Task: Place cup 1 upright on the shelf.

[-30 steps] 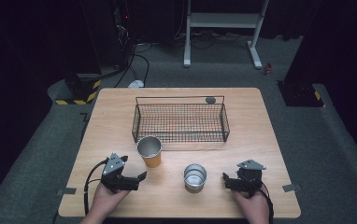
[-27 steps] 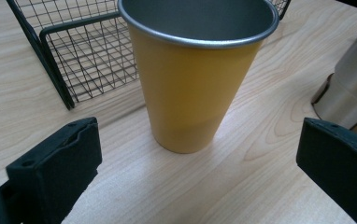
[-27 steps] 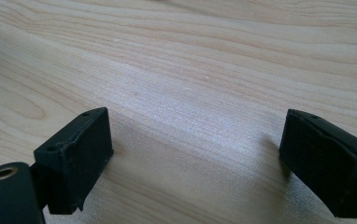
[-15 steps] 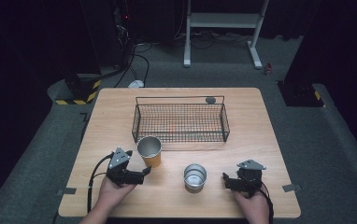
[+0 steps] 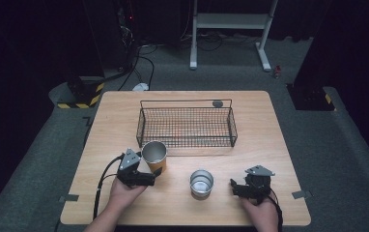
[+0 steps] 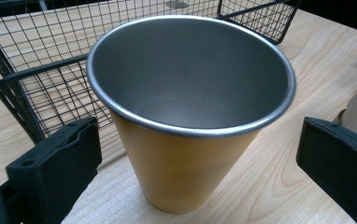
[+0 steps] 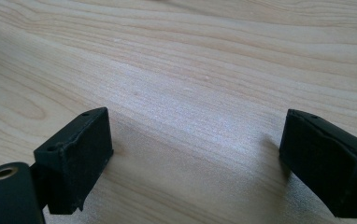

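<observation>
The left gripper (image 6: 190, 158) is spread wide with the orange cup (image 6: 190, 116) standing between its jaws, neither touching it, just in front of the wire basket (image 5: 186, 126). The right gripper (image 7: 195, 158) gapes over bare table (image 7: 204, 60), holding nothing. No writing shows on the cup.

Upright orange cup (image 6: 190, 126), steel-lined, empty
</observation>
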`<state>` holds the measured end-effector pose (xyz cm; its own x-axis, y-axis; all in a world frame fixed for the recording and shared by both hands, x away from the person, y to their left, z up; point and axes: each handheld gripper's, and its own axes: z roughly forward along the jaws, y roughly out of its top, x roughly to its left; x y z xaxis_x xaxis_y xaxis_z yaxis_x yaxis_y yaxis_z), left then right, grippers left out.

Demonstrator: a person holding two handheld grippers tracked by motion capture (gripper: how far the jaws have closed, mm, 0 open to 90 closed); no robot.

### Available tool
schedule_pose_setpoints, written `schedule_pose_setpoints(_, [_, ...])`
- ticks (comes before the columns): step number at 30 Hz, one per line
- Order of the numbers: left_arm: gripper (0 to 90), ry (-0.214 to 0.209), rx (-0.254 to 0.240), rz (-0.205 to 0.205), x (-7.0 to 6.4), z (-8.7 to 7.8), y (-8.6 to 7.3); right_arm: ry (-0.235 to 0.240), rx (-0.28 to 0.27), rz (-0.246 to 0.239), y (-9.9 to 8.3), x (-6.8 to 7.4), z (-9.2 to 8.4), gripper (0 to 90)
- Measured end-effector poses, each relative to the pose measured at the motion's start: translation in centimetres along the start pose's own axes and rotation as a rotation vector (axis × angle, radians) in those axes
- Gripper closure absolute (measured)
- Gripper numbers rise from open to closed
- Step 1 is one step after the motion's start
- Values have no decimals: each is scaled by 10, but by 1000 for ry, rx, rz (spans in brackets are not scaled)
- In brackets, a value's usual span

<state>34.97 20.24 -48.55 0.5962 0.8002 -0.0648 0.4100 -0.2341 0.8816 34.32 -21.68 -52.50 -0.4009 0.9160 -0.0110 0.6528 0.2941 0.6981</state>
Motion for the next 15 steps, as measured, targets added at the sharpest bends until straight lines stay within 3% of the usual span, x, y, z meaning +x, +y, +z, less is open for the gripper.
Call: schedule_pose_setpoints(15, [6, -18, -26, -17, 5, 13, 1, 0, 1, 3, 0, 0, 0, 91])
